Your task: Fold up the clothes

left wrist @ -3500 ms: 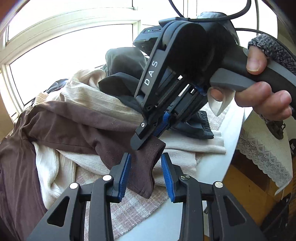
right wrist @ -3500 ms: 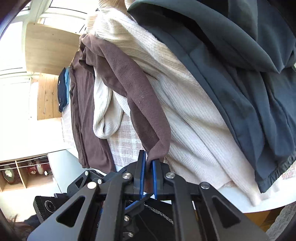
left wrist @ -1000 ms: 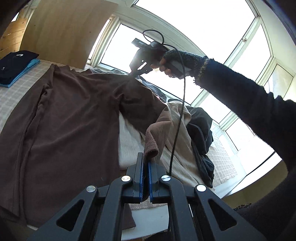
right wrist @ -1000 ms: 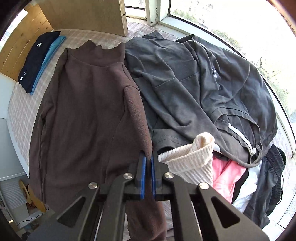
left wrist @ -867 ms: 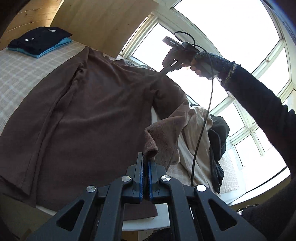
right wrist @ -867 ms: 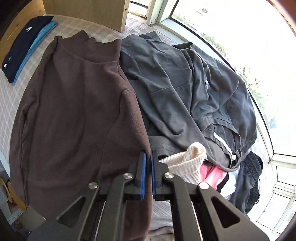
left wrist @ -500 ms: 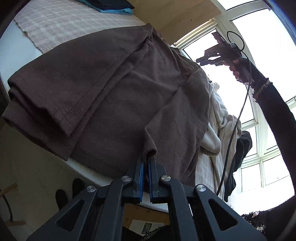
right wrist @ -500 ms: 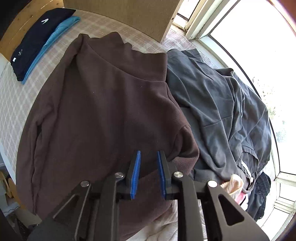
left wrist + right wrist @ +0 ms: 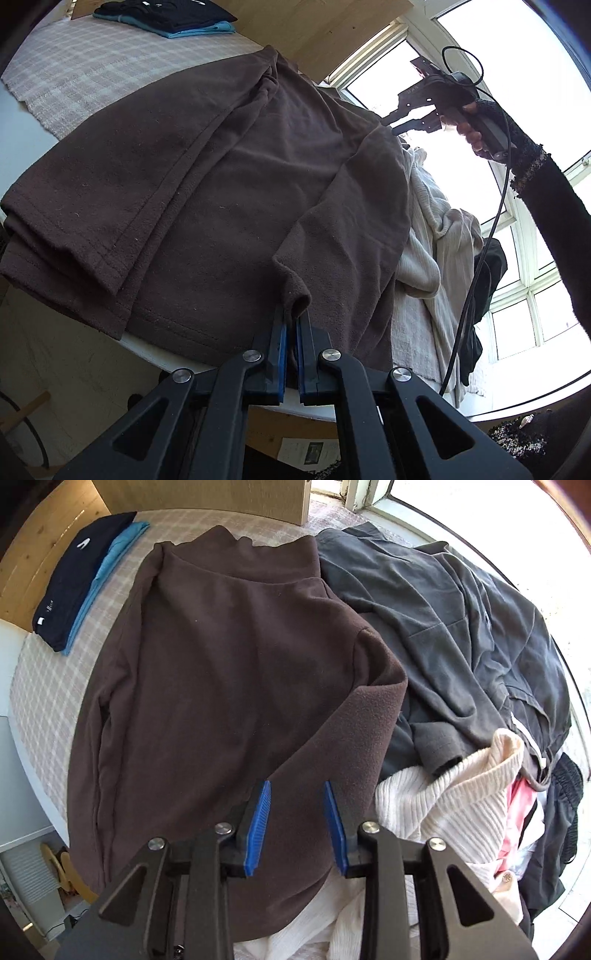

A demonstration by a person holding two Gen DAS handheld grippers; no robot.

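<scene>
Left wrist view: my left gripper [image 9: 290,343] is pinched tight on the cuff [image 9: 295,297] of the brown top [image 9: 229,177], right at the near edge of the table [image 9: 22,122]. The sleeve runs from that cuff up along the body toward the shoulder. The top is spread flat on the checked cloth [image 9: 77,81], with its hem hanging a bit over the table edge. Up by the window I can see my right gripper [image 9: 391,123] held in the air above the shoulder, fingers parted, nothing in them.

Right wrist view: same story from above. The right gripper [image 9: 297,827] has its blue pads wide apart and hovers over the sleeve that's been laid across the top [image 9: 207,672]. Collar points at the far side, and the other sleeve lies down the left flank. To the right there's the grey pile [image 9: 454,602] and a cream knit [image 9: 443,801]. A folded stack [image 9: 81,576] sits far left.

My read: I'm in the sleeve-folding bit, this sleeve going in over the body. Next I'd want the cuff set down flat on the top before I let go with the left. The fleece is floppy and a bit grabby, so it could bunch up, and the cream knit sits right beside that edge.
</scene>
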